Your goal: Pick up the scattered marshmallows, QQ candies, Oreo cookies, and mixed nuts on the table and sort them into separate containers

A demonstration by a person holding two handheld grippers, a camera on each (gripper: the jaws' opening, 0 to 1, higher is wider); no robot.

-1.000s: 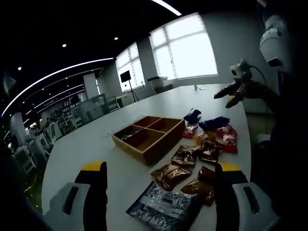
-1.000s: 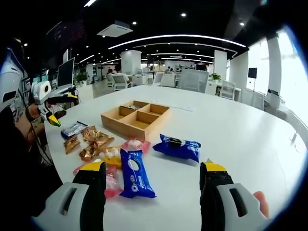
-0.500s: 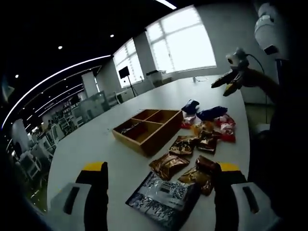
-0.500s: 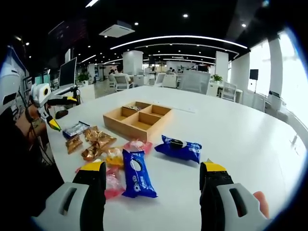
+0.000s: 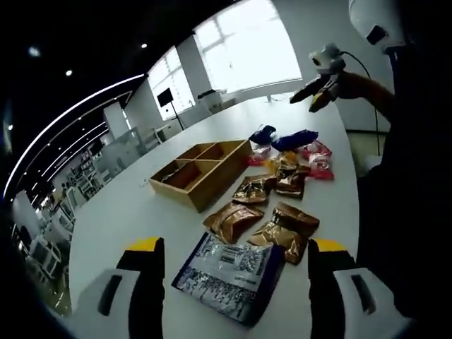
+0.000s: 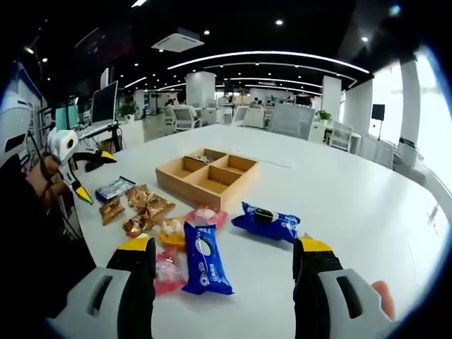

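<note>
The left gripper (image 5: 229, 265) hangs open over the near edge of the table (image 5: 120, 205), its jaws set wide to either side of a silvery packet (image 5: 229, 274) and holding nothing. Just past that packet lie four brown foil packs (image 5: 233, 219) in a loose cluster (probably the nuts, though no label can be read). Beyond them is a heap of yellow and red sweets (image 5: 311, 157), then two blue Oreo packs (image 5: 293, 139), and to one side the wooden tray (image 5: 200, 171) with its four compartments, one of which seems to hold something dark.

The right gripper (image 6: 224, 256) is likewise open and empty, its jaws bracketing the near Oreo pack (image 6: 203, 258), with the second Oreo pack (image 6: 266, 222) just off toward the right jaw.

The step in hand looks like a first pick. To do it well, I would lower the left gripper so both jaws straddle the silvery packet across its narrow width, not its length, and close on the body, not a crimped end, which may slip. The packet lies flat, so the jaw tips need to reach the tabletop before closing. Its far edge nearly touches a brown pack, so come straight down to avoid nudging that neighbour.
</note>
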